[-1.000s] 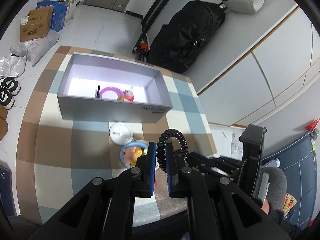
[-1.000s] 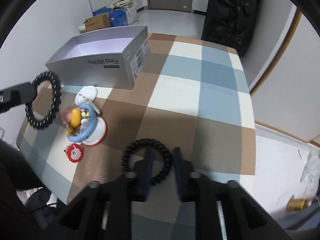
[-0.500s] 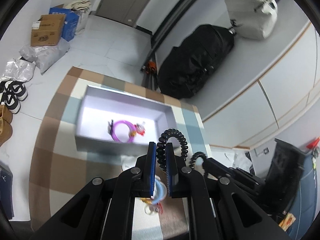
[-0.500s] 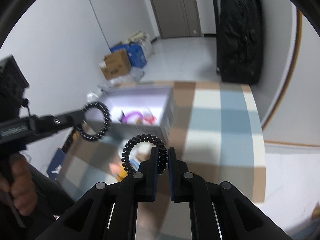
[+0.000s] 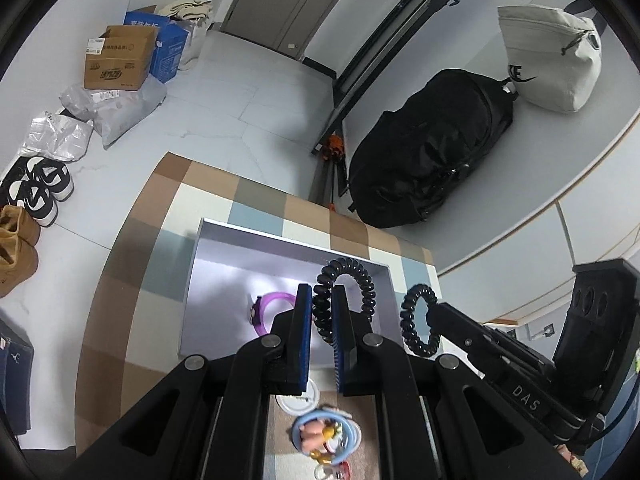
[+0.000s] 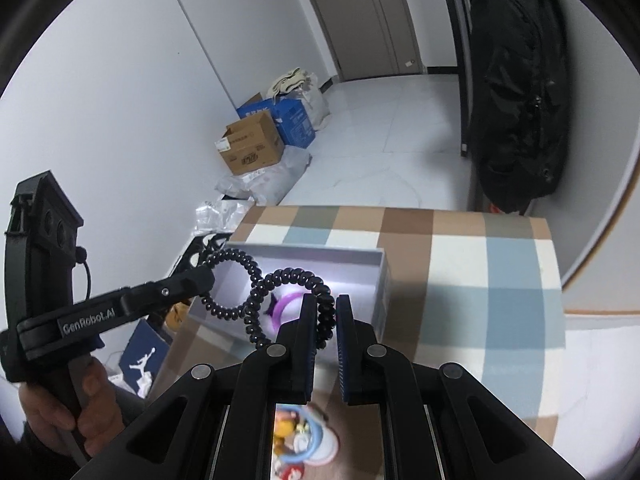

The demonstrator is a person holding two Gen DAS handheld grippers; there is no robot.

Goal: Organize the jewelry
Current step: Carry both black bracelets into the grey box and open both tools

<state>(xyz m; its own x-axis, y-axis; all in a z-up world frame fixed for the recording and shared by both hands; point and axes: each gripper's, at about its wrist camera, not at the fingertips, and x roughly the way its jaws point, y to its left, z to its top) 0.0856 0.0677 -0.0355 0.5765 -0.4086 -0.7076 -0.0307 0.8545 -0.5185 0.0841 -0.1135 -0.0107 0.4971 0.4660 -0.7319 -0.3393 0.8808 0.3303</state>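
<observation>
My left gripper (image 5: 322,312) is shut on a black spiral hair tie (image 5: 362,280) and holds it in the air over the grey open box (image 5: 192,280). My right gripper (image 6: 324,320) is shut on a second black spiral hair tie (image 6: 260,304), also held above the box (image 6: 380,280). Each gripper shows in the other's view: the right one (image 5: 424,320) beside the left, the left one (image 6: 208,276) with its tie (image 6: 224,304). A purple ring (image 5: 272,304) lies inside the box.
The box stands on a checked table (image 6: 500,280). Near the table's front lie a white round lid (image 5: 296,400) and a blue ring with small toy charms (image 5: 324,436). Beyond the table, cardboard boxes (image 5: 116,60), shoes (image 5: 40,188) and a black bag (image 5: 428,156) are on the floor.
Both grippers have risen from the table with their hair ties and moved over the open box. The right gripper closed on its tie about a second ago.
</observation>
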